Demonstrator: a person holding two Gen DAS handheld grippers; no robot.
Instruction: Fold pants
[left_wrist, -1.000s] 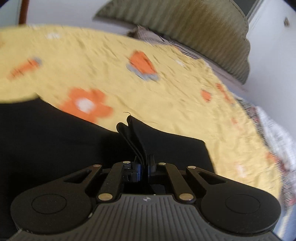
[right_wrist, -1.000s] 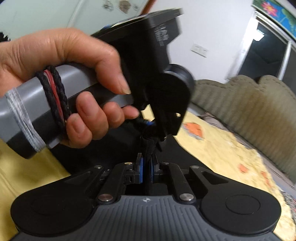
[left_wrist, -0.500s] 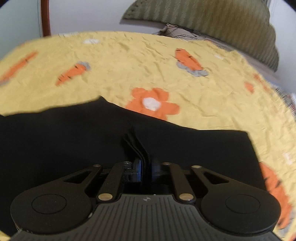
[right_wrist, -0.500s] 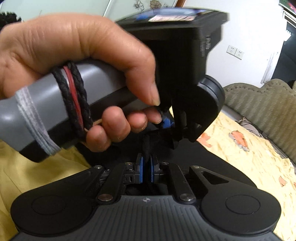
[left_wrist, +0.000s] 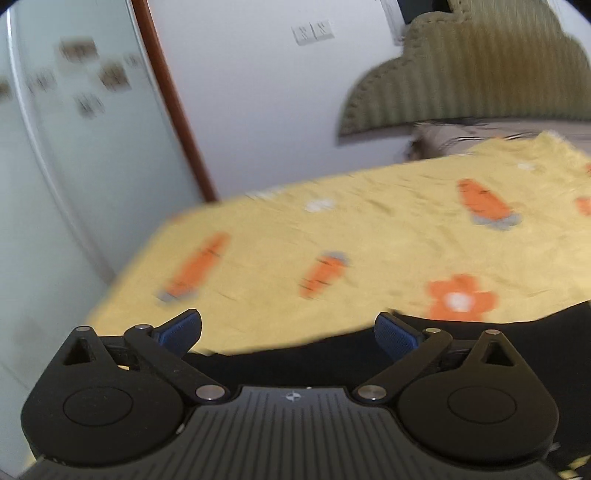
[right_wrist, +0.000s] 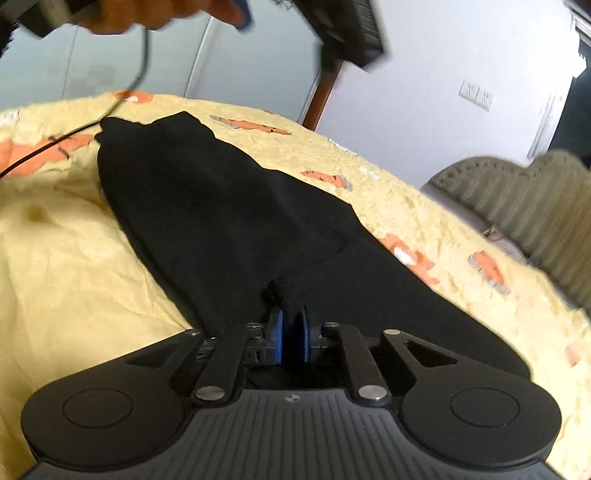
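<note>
the right tongs (right_wrist: 290, 334) are pinched down on a small bunched tuft of the black pants (right_wrist: 229, 221), at the near end of the garment. that grip looks meant to anchor or carry this end while the rest stays laid out for a fold. the left tongs (left_wrist: 288, 334) stand wide apart with nothing between the blue pads (left_wrist: 397, 338), hovering over the near edge of the pants (left_wrist: 295, 363), so that side has no hold on the cloth; i judge it is free to take a new grip.

the pants lie on the bed, on a yellow bedspread (right_wrist: 74, 258) printed with orange carrots and flowers. in the right wrist view they run away from the tongs as a long, flat, tapering dark strip, apparently with the legs stacked on each other. the far end is narrow and slightly rumpled, and a thin black cable (right_wrist: 51, 142) runs beside it.
</note>
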